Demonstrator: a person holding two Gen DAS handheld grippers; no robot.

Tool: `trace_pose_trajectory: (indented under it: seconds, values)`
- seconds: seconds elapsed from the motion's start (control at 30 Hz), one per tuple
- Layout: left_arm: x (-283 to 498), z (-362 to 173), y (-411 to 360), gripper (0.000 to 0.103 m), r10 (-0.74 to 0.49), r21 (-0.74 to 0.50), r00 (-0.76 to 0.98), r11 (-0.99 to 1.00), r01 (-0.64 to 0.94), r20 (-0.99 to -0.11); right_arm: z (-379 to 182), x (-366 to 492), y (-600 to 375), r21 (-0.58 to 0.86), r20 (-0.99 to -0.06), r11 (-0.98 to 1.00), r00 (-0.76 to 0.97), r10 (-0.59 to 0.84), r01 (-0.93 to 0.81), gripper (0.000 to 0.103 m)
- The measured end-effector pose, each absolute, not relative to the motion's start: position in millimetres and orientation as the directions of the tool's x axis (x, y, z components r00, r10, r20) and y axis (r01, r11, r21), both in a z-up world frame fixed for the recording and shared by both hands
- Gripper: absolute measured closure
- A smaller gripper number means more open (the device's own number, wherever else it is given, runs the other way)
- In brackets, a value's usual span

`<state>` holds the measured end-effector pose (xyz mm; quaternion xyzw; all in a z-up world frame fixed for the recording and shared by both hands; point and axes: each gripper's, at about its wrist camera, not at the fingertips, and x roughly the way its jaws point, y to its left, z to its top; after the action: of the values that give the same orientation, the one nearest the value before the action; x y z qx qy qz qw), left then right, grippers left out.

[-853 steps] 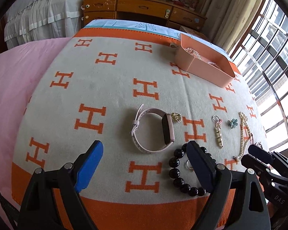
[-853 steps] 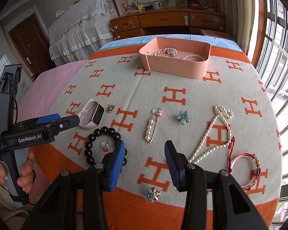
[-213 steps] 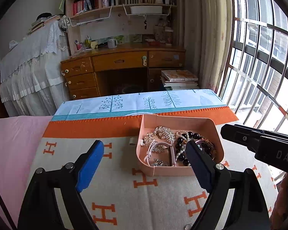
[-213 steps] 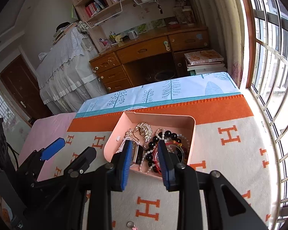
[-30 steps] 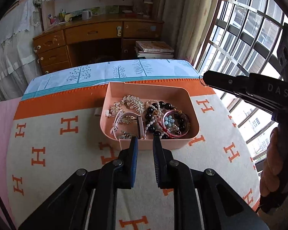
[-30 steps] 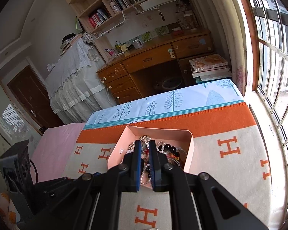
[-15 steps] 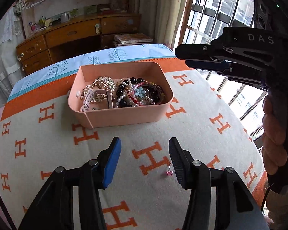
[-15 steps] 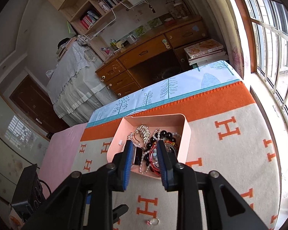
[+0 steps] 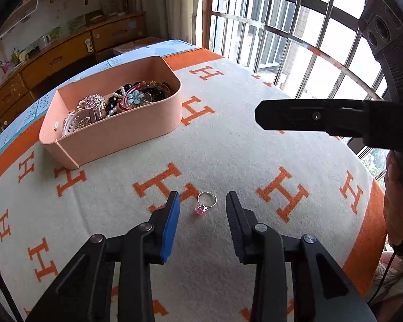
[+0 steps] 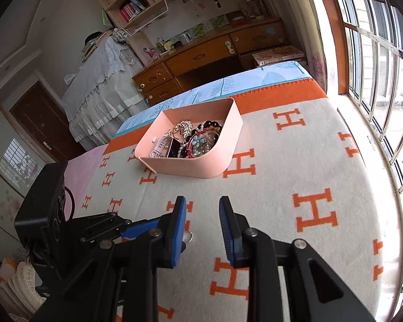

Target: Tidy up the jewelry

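A silver ring with a pink stone (image 9: pixel 203 205) lies on the blanket between the fingers of my open left gripper (image 9: pixel 202 201), which sits low over it. A pink tray (image 9: pixel 115 131) full of jewelry stands beyond at the left; in the right wrist view the tray (image 10: pixel 201 165) stands ahead. My right gripper (image 10: pixel 201 209) is open and empty above the blanket; its body shows in the left wrist view (image 9: pixel 322 119) at the right. The ring (image 10: pixel 188 237) peeks out beside the right gripper's left finger.
The cream blanket with orange H marks (image 9: pixel 255 147) covers a bed. Barred windows (image 9: pixel 295 40) line the right side. A wooden desk with drawers (image 10: pixel 207 56) stands behind the bed. The blanket's orange edge (image 9: pixel 373 228) runs at the right.
My left gripper has dropped closer to the ring and narrowed around it. My right gripper has opened a little and swung to the right of the tray.
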<state>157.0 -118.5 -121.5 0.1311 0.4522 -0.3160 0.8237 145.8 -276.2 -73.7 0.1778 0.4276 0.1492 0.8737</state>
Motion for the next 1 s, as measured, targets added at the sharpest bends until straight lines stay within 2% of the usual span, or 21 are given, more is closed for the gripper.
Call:
trace_pose_trajectory:
  seconds: [0.37, 0.6, 0.83, 1.0]
  values:
    - [157, -131, -120, 0.095, -0.380, -0.056, 0.383, 0.767, 0.639, -0.842, -93, 130, -277, 0.439, -0.709, 0.892, 0.571, 0.414, -0.102, 0.077]
    - [160, -119, -114, 0.095, -0.383, -0.064, 0.420, 0.797, 0.601, -0.823, -98, 128, -276, 0.443, -0.708, 0.891, 0.571, 0.415, -0.098, 0.077]
    - [185, -60, -97, 0.095, -0.383, -0.057, 0.536, 0.849, 0.526, -0.753, -97, 125, -274, 0.442, -0.703, 0.891, 0.575, 0.418, -0.107, 0.077]
    - [216, -19, -85, 0.095, -0.332, -0.036, 0.611, 0.895, 0.445, -0.719, -81, 124, -269, 0.429, -0.688, 0.894, 0.594, 0.416, -0.129, 0.077]
